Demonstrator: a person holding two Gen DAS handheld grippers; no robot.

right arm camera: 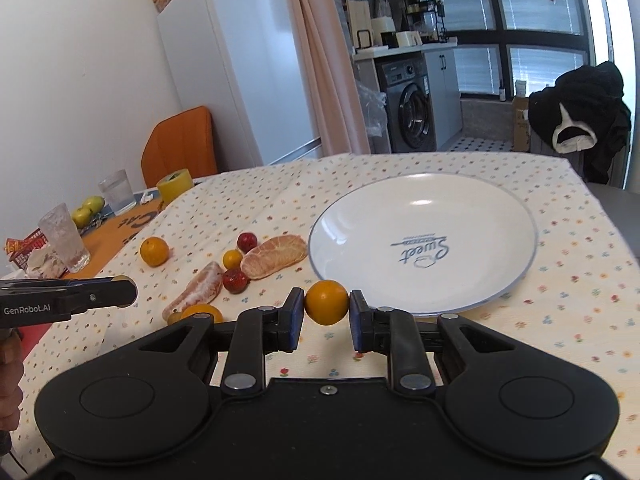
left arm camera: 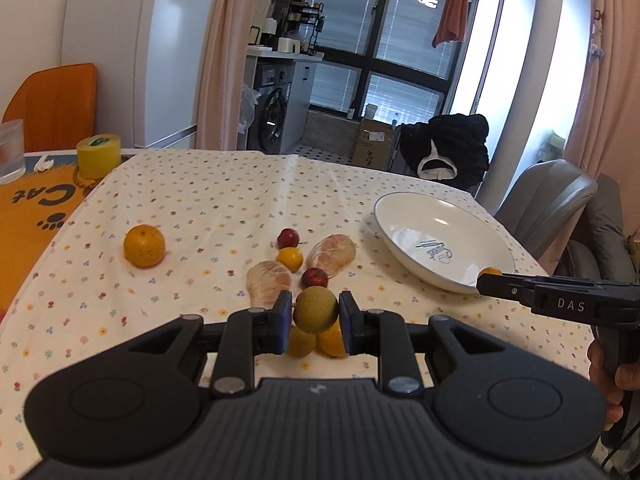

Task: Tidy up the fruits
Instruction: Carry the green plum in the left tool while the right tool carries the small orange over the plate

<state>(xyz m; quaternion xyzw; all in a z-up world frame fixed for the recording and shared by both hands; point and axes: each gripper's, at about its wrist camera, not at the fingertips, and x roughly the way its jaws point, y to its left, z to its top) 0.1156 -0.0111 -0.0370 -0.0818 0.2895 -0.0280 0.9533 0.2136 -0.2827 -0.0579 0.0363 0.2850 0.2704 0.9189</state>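
Fruits lie in a loose cluster on the flowered tabletop [left arm camera: 192, 200], left of the white plate [right arm camera: 516, 216], and two are off the cloth in grippers. The left hand-held gripper [left arm camera: 315, 314] is closed on a greenish-brown round fruit [left arm camera: 316, 309], its blue pads pressing both sides, raised above a yellow fruit [left arm camera: 301, 342] and an orange piece [left arm camera: 332, 342] that it half hides. The right hand-held gripper [right arm camera: 327, 307] clamps a small orange fruit [right arm camera: 327, 302] just beside the plate's near rim, at the edge rather than over the centre. Two peeled citrus segments [right arm camera: 274, 256], two red fruits [right arm camera: 235, 280], a small yellow one [right arm camera: 232, 258] and a whole orange [right arm camera: 154, 251] rest farther out. Each camera sees the other gripper only side-on, its body cut by the frame edge. A hand [left arm camera: 612, 368] grips the right handle, mostly out of view.
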